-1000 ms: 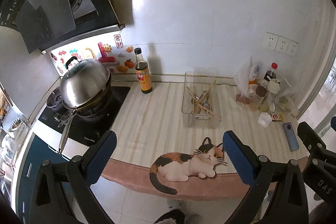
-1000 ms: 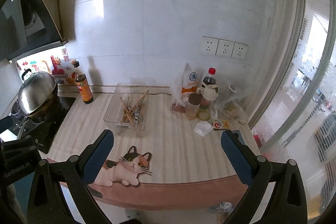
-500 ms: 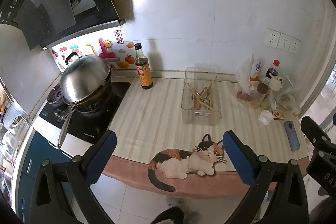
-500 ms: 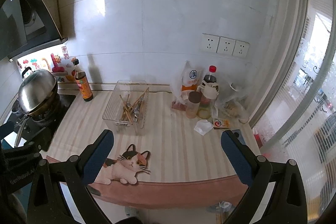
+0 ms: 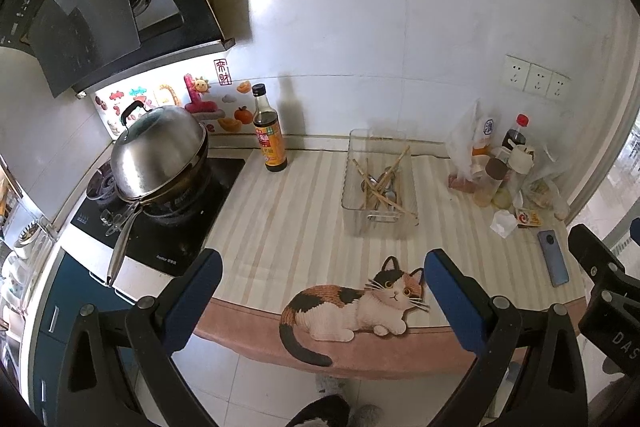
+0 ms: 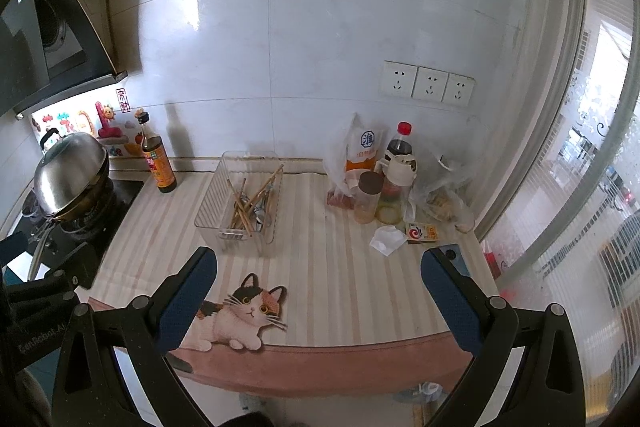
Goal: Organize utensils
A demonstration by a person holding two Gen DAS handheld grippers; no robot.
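From the left wrist view, the left tongs [image 5: 320, 279] hang with both blue pads spread wide and nothing between them, back from the tabletop [image 5: 288, 219] edge. A clear bin [image 5: 378, 187] stands well ahead on the striped cloth. Inside it, chopsticks [image 5: 382, 179] lie crossed at angles over some spoons [image 5: 390, 193].

From the right wrist view, the right tongs [image 6: 318, 277] are likewise spread apart and hold nothing, off the near edge. The bin [image 6: 240, 203] sits left of centre, and its sticks [image 6: 250, 199] lie in a loose tangle.

All utensils I can see are already in the bin, though jumbled. This fits either a sorting about to happen or a gathering just done, so I cannot name the step.
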